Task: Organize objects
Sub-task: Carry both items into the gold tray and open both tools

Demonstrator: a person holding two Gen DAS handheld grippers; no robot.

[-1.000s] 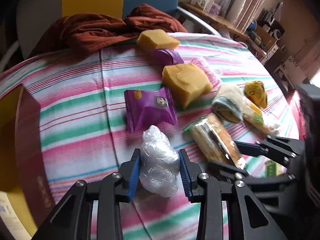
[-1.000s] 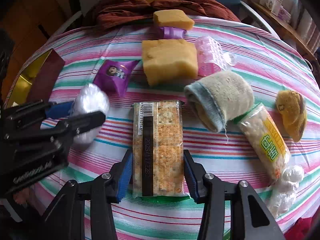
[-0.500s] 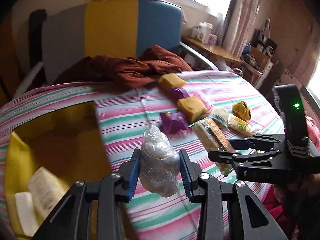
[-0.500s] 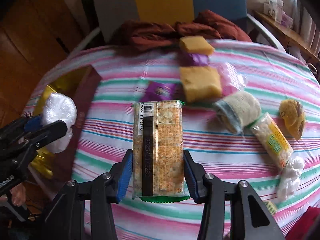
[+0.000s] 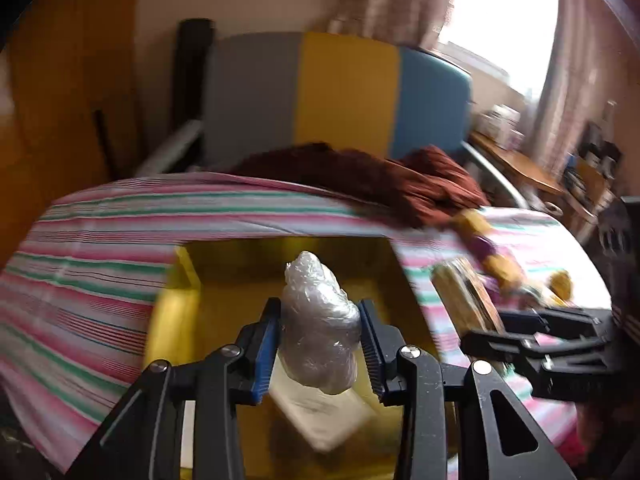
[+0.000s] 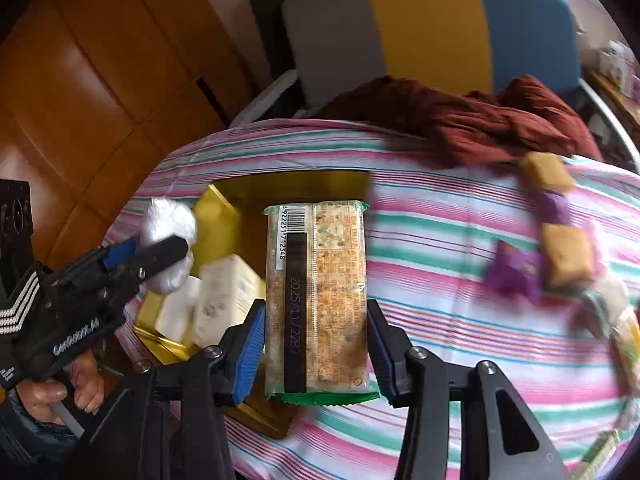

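Observation:
My left gripper is shut on a clear plastic-wrapped bundle and holds it above the open yellow box. In the right wrist view the left gripper and the bundle hang over the box's left side. My right gripper is shut on a long cracker packet and holds it over the box's right edge. The packet also shows in the left wrist view. White packets lie inside the box.
The table wears a pink, green and white striped cloth. At the right lie yellow sponge cakes, purple sachets and other snacks. A dark red cloth lies at the back by a grey, yellow and blue chair.
Both grippers have lifted their loads off the table and carried them left to the yellow box. The left bundle now hangs over the box interior.

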